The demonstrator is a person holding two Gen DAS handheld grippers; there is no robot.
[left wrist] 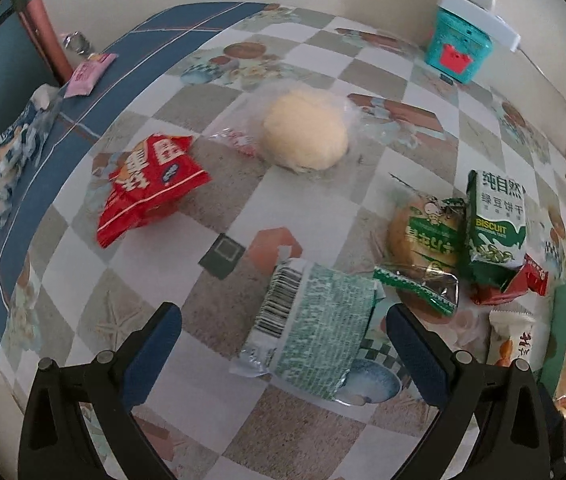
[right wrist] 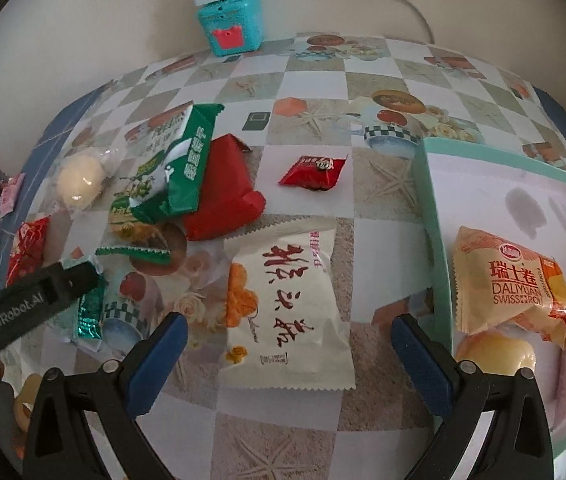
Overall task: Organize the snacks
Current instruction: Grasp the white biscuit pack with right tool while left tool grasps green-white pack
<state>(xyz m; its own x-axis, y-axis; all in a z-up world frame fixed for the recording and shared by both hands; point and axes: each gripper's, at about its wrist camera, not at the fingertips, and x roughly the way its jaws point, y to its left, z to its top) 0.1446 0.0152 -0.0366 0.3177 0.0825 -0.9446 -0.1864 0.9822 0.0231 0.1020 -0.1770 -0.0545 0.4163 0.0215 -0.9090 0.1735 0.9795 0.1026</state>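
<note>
White packet (right wrist: 287, 312) sits between the wide-open, empty right gripper (right wrist: 289, 354); square up, pinch mid-body, lift to tray (right wrist: 429, 216). Left gripper (left wrist: 283, 350), gaping and empty, frames green packet (left wrist: 315, 332).

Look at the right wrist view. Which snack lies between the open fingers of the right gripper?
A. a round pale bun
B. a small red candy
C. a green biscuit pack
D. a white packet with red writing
D: the white packet lies flat on the table between the spread fingers of the right gripper.
</note>
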